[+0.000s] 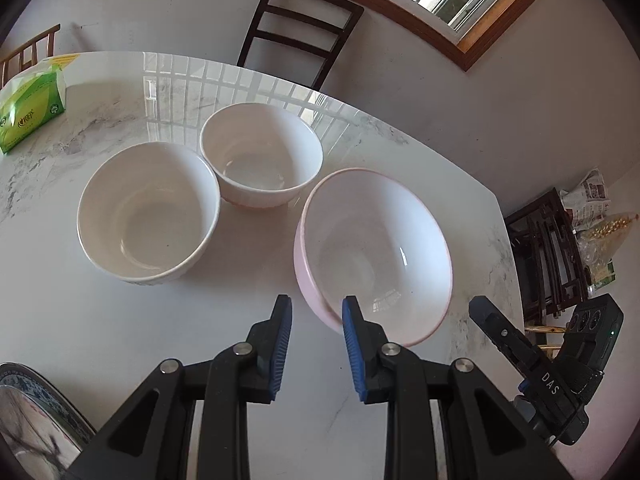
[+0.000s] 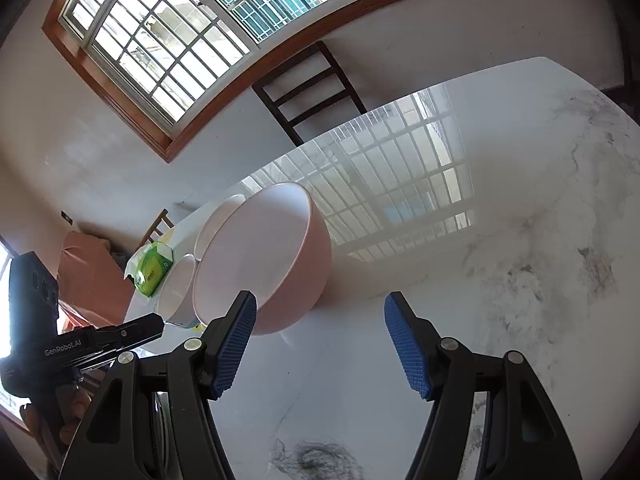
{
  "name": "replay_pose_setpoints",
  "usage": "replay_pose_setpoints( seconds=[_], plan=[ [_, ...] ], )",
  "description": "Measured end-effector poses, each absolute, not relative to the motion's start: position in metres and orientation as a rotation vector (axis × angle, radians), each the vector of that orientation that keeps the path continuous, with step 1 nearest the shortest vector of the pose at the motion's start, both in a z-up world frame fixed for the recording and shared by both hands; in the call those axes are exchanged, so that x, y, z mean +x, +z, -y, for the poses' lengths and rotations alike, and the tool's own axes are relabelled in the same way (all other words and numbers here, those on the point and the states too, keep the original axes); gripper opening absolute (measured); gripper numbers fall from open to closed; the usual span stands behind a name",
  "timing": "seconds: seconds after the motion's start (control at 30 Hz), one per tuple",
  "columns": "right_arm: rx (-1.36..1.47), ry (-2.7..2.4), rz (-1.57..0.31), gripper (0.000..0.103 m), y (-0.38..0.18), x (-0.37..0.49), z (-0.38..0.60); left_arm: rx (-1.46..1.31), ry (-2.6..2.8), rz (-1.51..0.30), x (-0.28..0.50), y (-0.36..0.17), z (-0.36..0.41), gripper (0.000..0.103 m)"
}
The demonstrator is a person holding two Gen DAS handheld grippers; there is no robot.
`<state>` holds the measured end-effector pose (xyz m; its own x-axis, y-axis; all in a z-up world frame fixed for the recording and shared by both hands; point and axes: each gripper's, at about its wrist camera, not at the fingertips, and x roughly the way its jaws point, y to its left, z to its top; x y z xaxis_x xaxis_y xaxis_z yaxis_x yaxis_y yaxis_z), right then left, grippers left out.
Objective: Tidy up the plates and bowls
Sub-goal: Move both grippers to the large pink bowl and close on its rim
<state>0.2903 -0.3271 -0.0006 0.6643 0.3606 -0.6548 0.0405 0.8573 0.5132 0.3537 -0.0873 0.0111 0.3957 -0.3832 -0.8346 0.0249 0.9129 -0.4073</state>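
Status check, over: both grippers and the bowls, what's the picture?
Left gripper open, empty, near pink bowl rim. Right gripper open, empty. Two white bowls side by side on marble table. Path clear.

Daylight pours in through the barred window (image 2: pixel 192 36) and throws a bright grid of glare across the glossy marble worktop (image 2: pixel 520 184) toward its far edge. Both views are sharp at centre, bowed and dark at the corners.

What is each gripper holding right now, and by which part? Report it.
Nothing is held. The left gripper is open and empty just short of the pink bowl, and the right gripper is open over bare table.
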Motion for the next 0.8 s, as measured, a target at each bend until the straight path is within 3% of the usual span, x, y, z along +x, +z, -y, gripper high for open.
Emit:
replay_pose_setpoints(
  seconds=[0.27,0.37,0.57,0.67,0.8],
  plan=[
    [0.447,0.157,-0.902,0.062,0.007,0.350,0.322,-0.401,-0.251,-1.206,0.386,-0.013,0.095,0.027],
    [0.405,0.150,-0.933,0.055,0.004,0.364,0.316,-0.405,-0.233,-1.210,0.390,-0.018,0.097,0.027],
    [0.346,0.140,-1.022,0.029,-0.016,0.384,0.307,-0.406,-0.209,-1.243,0.388,-0.030,0.104,0.027],
    [0.332,0.144,-1.050,0.011,-0.022,0.387,0.303,-0.307,-0.166,-1.260,0.389,-0.029,0.116,0.017],
    [0.304,0.173,-1.071,0.011,-0.018,0.377,0.294,-0.258,-0.147,-1.275,0.367,-0.020,0.115,0.014]
  ],
)
